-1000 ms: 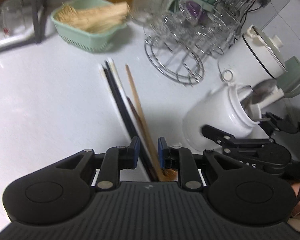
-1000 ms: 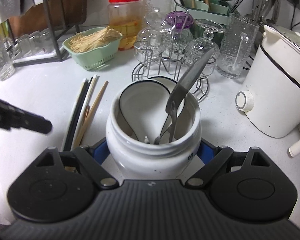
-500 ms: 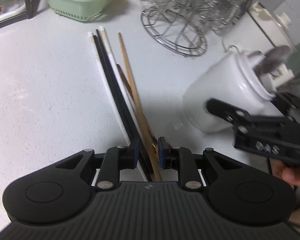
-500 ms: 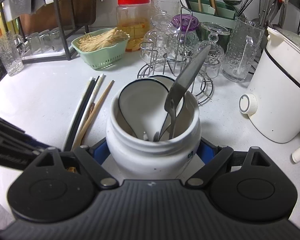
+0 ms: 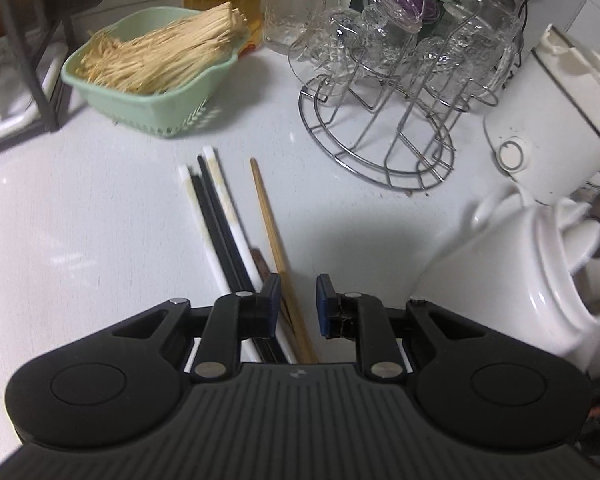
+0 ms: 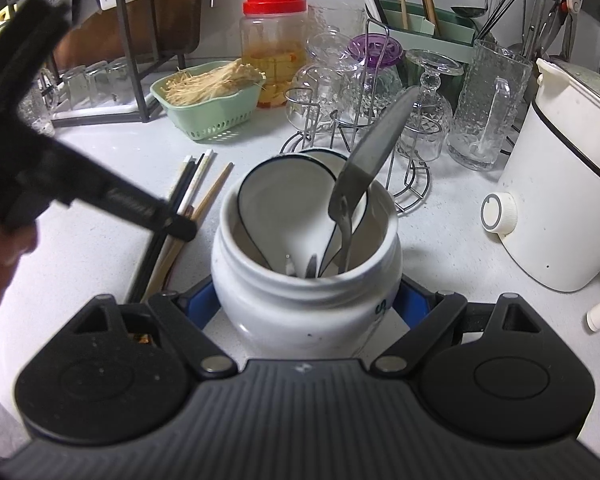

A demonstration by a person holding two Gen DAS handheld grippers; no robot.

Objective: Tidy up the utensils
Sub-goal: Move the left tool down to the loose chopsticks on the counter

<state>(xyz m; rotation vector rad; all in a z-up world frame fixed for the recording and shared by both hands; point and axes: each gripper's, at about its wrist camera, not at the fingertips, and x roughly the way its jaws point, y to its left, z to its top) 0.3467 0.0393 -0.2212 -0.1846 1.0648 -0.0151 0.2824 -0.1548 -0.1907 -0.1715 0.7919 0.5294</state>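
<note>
Several chopsticks, white [image 5: 220, 216], black [image 5: 216, 220] and wooden [image 5: 270, 224], lie side by side on the white counter [image 5: 80, 240]. My left gripper [image 5: 298, 304] hovers over their near ends, jaws a little apart; only the wooden chopstick runs through the gap, close to the left pad, and the others pass under the left finger. The right wrist view shows that gripper [image 6: 180, 232] from the side, above the chopsticks [image 6: 196, 176]. My right gripper [image 6: 308, 304] is shut on a white ceramic jar [image 6: 300, 300] holding white spoons [image 6: 288, 196] and a metal spoon [image 6: 380, 148].
A green basket of thin sticks [image 5: 152, 64] and a wire rack of glasses [image 5: 380, 120] stand behind the chopsticks. To the right there is a white electric pot [image 6: 560, 184]. A red-lidded jar [image 6: 274, 48], a glass pitcher [image 6: 484, 104] and a green utensil holder [image 6: 424, 32] line the back.
My left gripper has swung over the chopsticks' near ends; the black and white ones slid from between its jaws to under the left finger. The right gripper keeps still with the jar.
</note>
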